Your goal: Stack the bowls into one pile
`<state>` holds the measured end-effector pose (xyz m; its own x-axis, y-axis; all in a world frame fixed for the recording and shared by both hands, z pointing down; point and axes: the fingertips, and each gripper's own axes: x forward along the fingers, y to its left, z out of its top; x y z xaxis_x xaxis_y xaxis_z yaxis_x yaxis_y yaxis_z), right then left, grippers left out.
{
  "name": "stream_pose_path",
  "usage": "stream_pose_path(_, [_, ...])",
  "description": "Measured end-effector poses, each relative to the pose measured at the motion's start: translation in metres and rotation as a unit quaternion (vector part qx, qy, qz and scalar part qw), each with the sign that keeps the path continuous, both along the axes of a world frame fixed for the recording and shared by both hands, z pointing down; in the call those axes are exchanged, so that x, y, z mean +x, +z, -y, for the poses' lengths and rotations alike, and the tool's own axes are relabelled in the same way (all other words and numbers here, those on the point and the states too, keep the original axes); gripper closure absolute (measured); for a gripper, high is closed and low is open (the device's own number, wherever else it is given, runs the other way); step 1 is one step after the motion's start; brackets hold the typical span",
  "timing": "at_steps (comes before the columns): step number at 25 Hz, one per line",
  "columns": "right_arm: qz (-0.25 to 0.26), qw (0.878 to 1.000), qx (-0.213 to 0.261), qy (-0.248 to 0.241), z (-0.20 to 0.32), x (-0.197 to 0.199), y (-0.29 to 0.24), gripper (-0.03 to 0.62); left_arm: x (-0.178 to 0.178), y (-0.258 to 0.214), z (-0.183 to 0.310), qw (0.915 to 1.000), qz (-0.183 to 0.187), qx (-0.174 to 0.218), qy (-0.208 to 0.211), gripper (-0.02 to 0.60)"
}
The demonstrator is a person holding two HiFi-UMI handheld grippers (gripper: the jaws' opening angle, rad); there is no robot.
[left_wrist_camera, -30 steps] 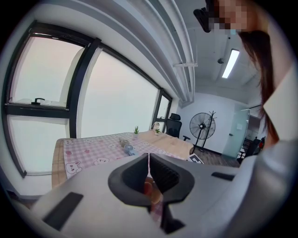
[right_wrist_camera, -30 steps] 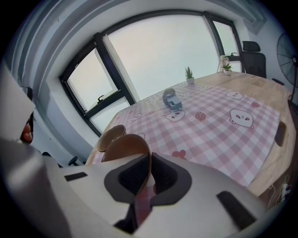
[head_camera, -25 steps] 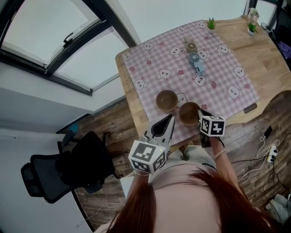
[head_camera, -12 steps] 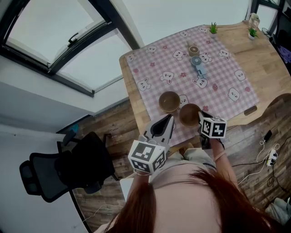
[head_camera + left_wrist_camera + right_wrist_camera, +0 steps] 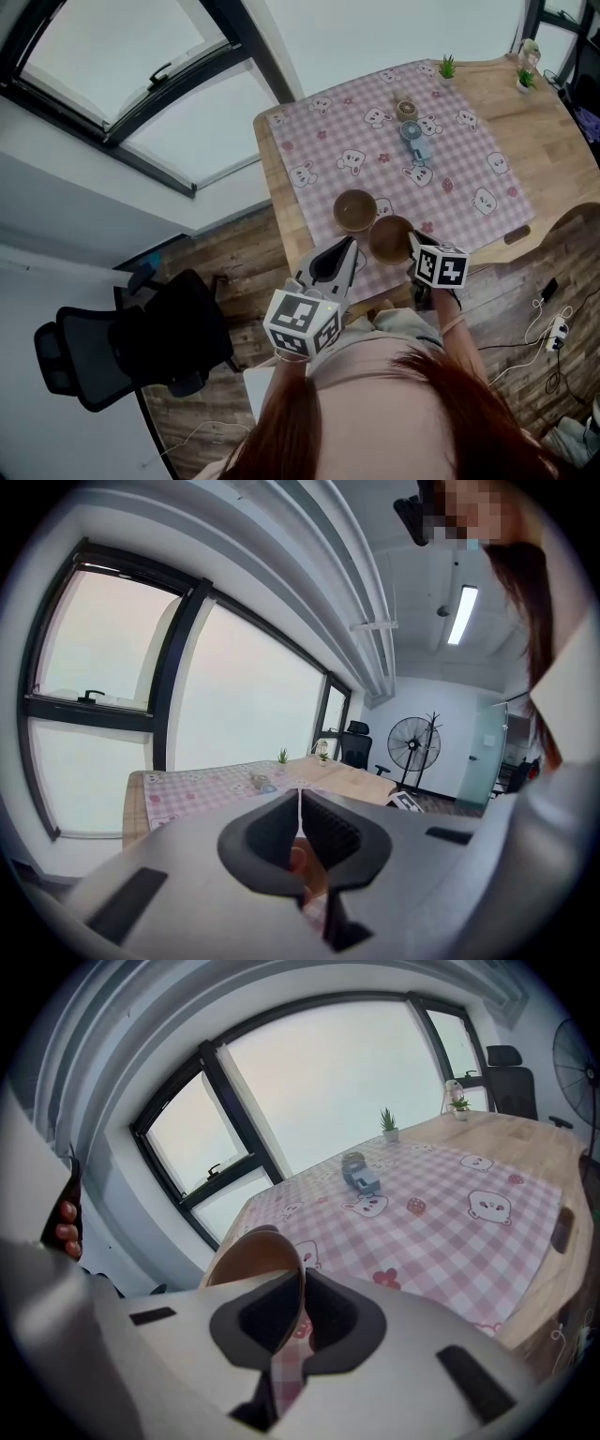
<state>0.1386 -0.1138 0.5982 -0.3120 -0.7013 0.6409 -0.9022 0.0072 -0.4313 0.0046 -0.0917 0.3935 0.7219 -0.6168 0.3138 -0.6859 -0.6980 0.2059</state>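
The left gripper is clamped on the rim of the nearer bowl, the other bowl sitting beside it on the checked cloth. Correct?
Wrong gripper: the right gripper is clamped on the rim of the nearer bowl, as the right gripper view shows; the left gripper is shut on nothing. The other bowl does sit beside it on the checked cloth.

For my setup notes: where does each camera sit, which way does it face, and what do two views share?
Head view: on the head, facing steeply down at table, far bowl, near bowl, left gripper, right gripper; hair shows.
Left gripper view: on that gripper, facing along shut fingers across the table; hair shows.
Right gripper view: on that gripper, facing table and windows, fingers clamping near bowl; a hand shows.
Shared by all: pink checked cloth.
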Motion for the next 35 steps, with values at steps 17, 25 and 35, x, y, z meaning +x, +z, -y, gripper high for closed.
stream_pose_path(17, [-0.004, 1.0, 0.005, -0.028, 0.012, -0.027, -0.009, 0.577, -0.038, -0.003, 0.003, 0.9991, -0.008, 0.004, -0.04, 0.569])
stream_pose_path(25, [0.001, 0.999, 0.008, -0.034, 0.018, -0.038, -0.014, 0.577, -0.051, -0.003, 0.004, 0.9985, -0.01, 0.004, -0.054, 0.569])
stream_pose_path(35, [0.001, 0.999, 0.013, -0.042, 0.027, -0.051, -0.017, 0.576, -0.071, -0.002, 0.007, 0.9971, -0.016, 0.005, -0.074, 0.569])
